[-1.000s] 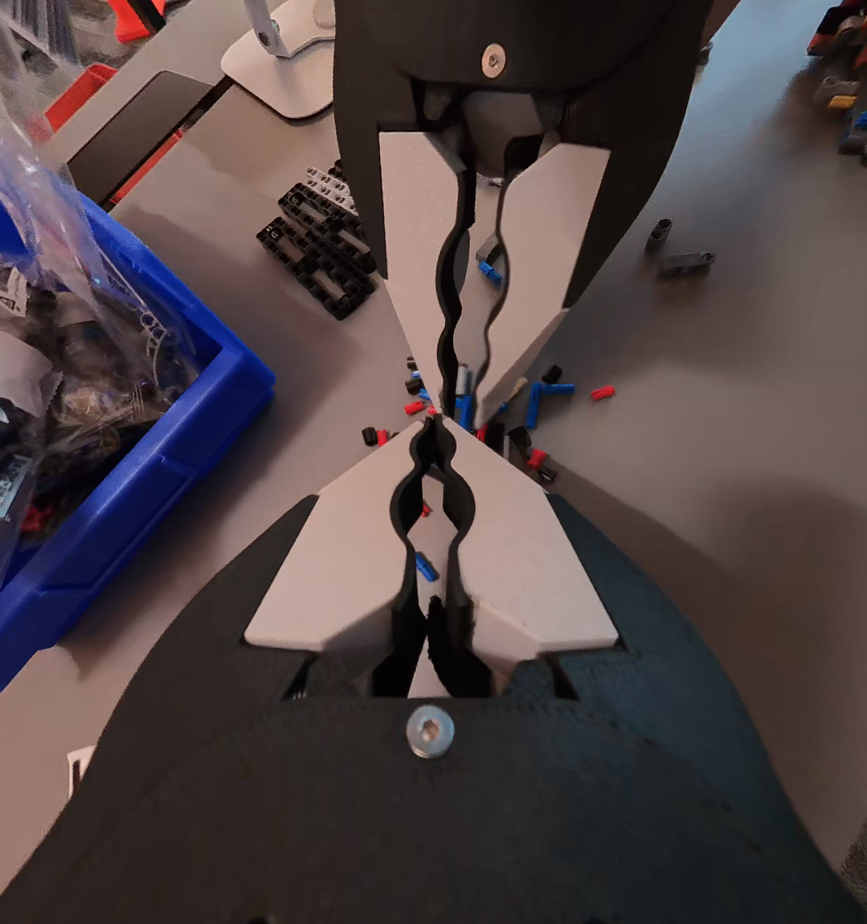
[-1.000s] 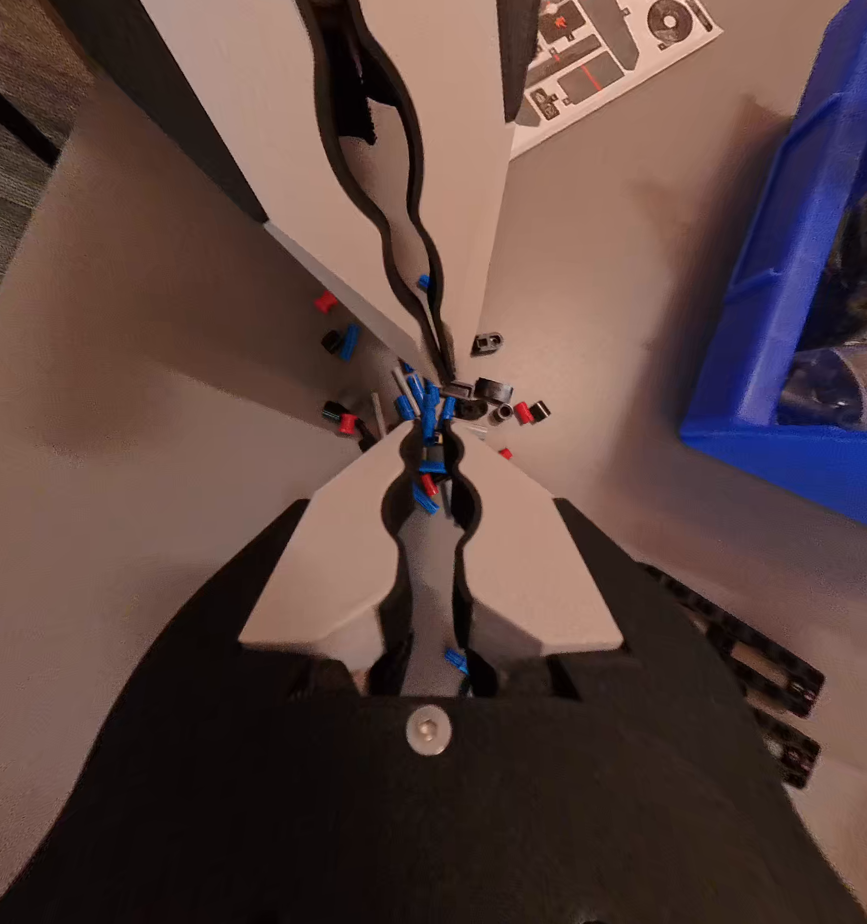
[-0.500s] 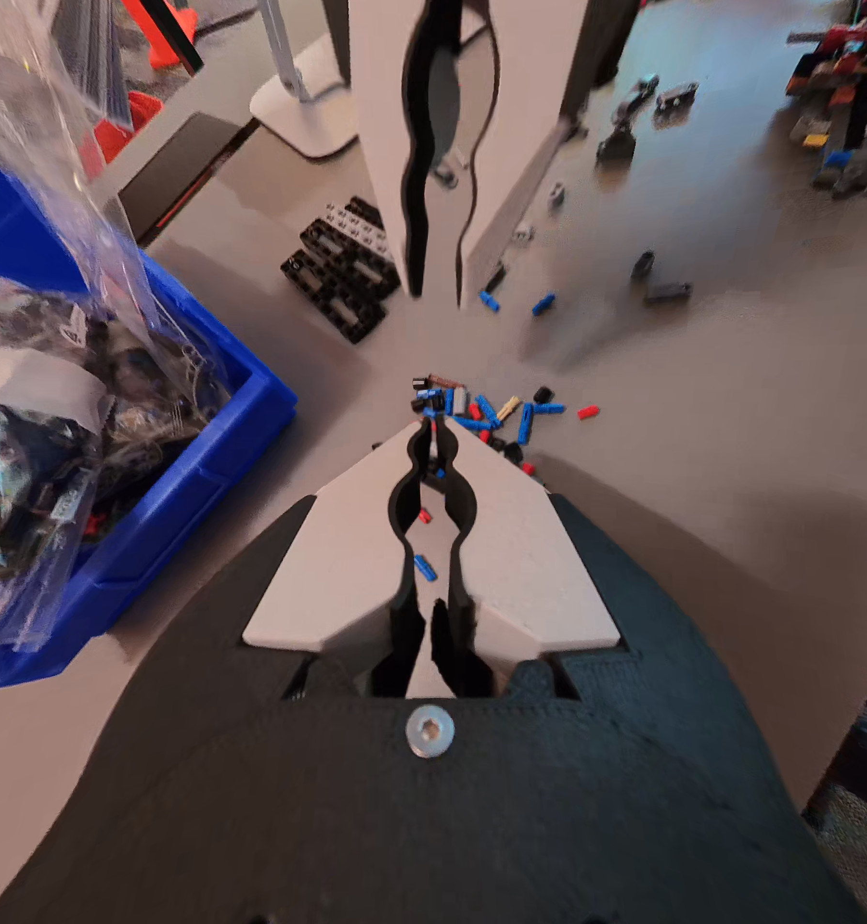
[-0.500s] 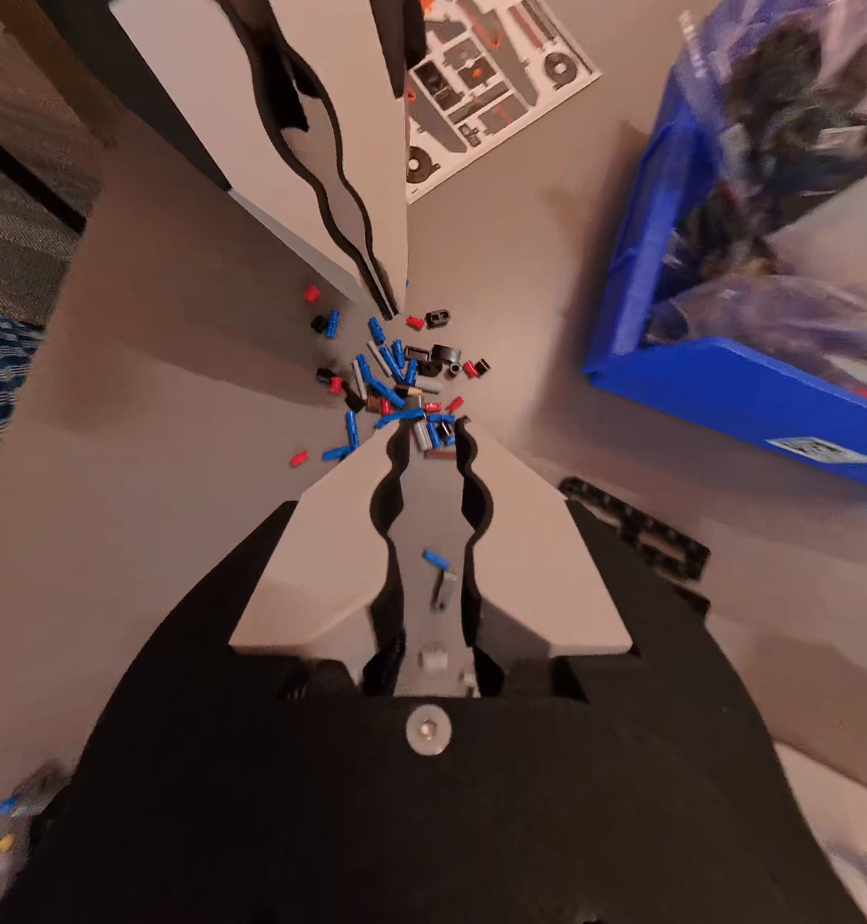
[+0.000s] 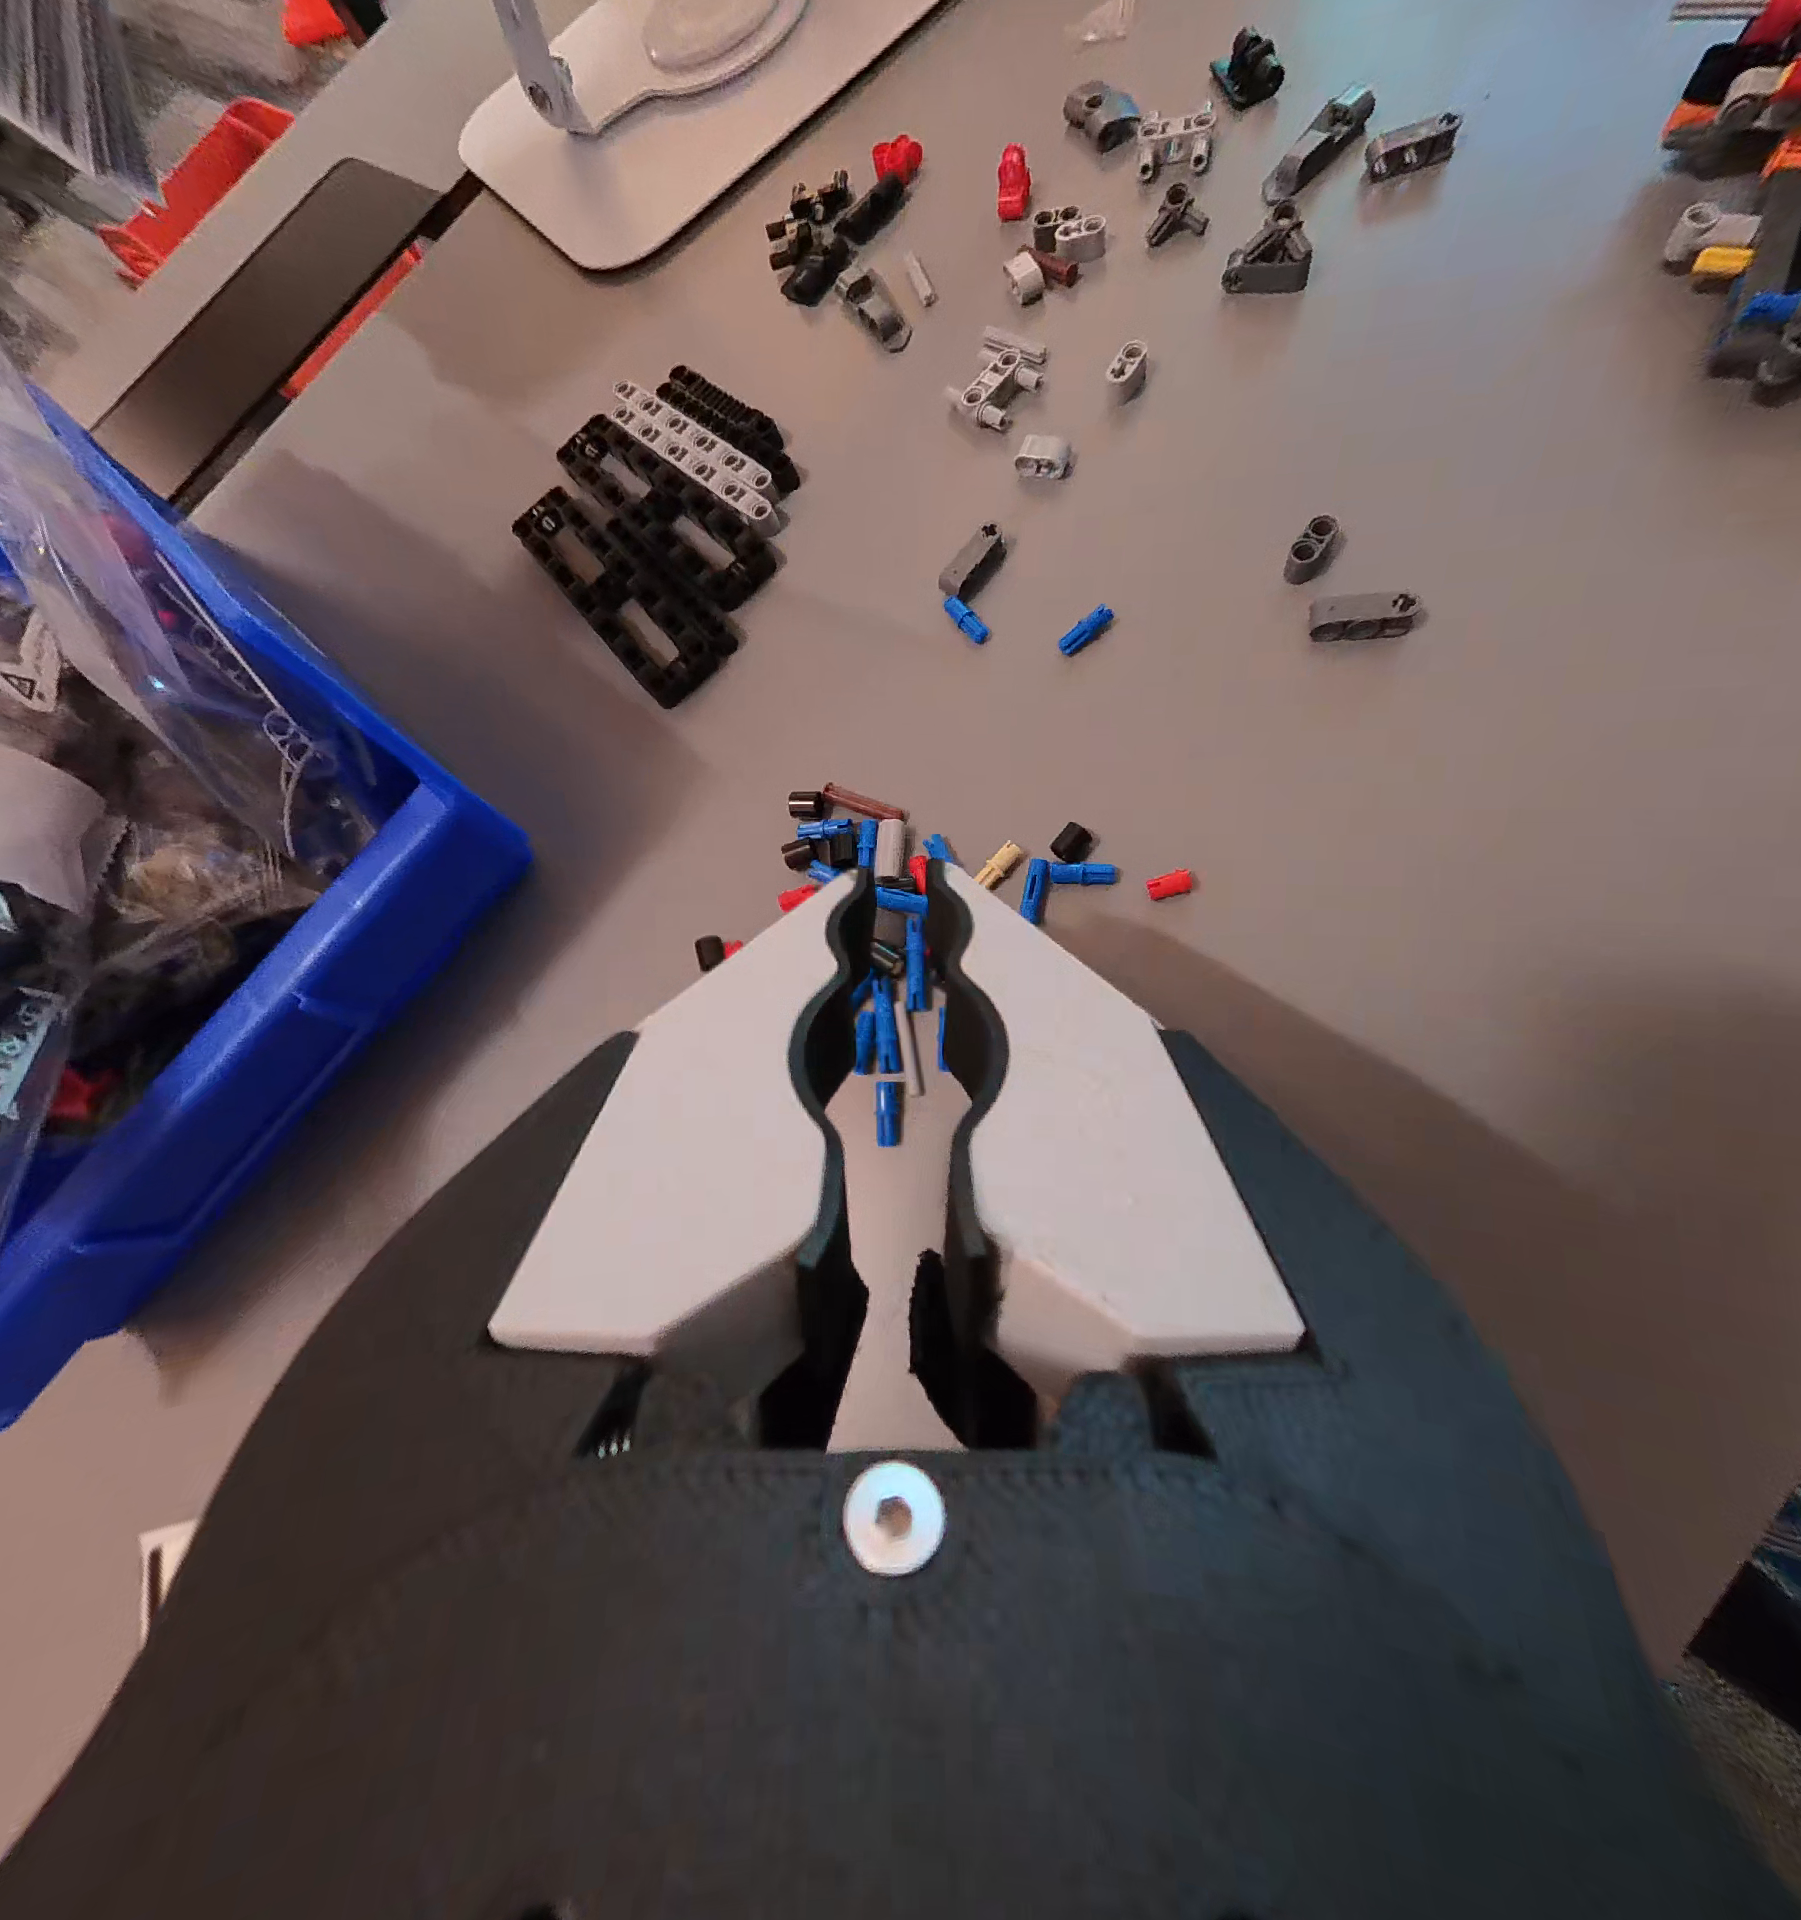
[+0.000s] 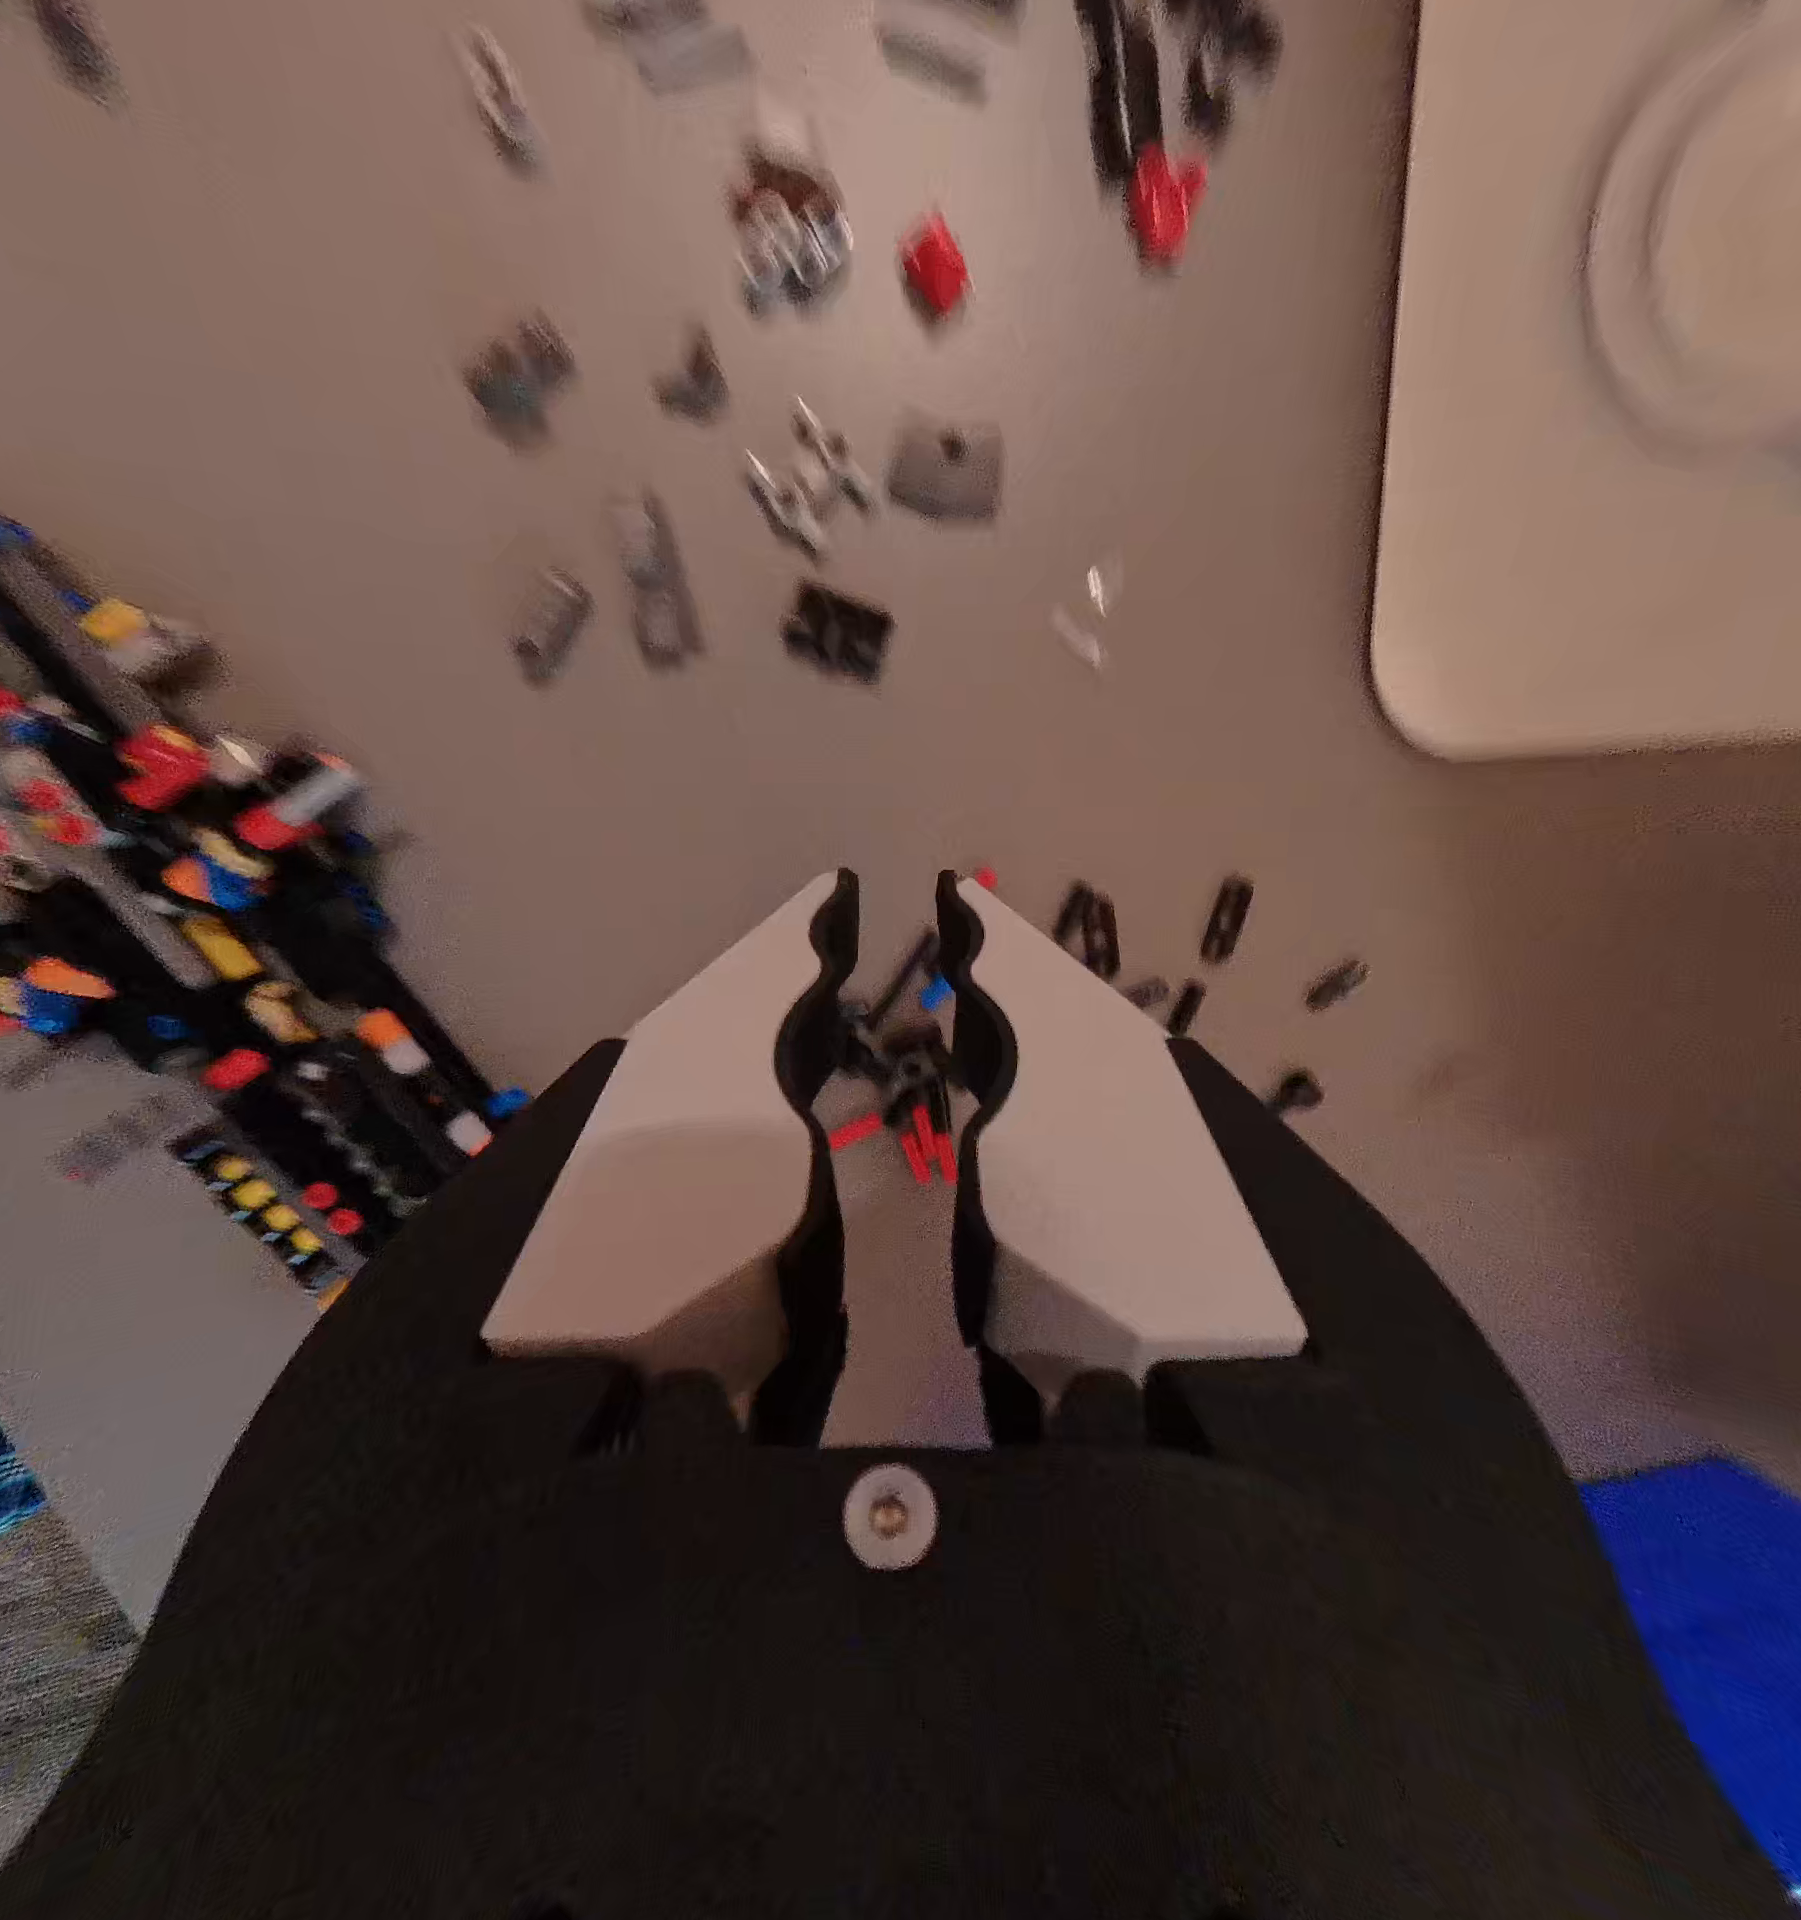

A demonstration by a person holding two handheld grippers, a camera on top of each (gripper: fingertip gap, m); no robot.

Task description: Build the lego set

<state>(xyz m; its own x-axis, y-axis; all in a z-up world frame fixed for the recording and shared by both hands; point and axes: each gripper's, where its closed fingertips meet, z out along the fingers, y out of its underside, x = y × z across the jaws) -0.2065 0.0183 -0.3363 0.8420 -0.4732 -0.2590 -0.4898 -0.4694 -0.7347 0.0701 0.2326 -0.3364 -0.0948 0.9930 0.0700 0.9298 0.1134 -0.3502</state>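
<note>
The left claw [image 5: 894, 883] hung narrowly parted and empty over the heap of blue pins [image 5: 891, 997] on the surface [image 5: 1395, 935]. The right claw [image 6: 896, 883], also narrowly parted and empty, sat above black and red pins [image 6: 906, 1101] near the part-built model [image 6: 148, 883]. Best to settle on one pin lying apart, then pinch it across its length.

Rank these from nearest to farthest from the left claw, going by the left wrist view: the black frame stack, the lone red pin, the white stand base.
1. Lone red pin, just right of the left claw tips.
2. Black frame stack, ahead and left.
3. White stand base, far ahead, top left.
</note>
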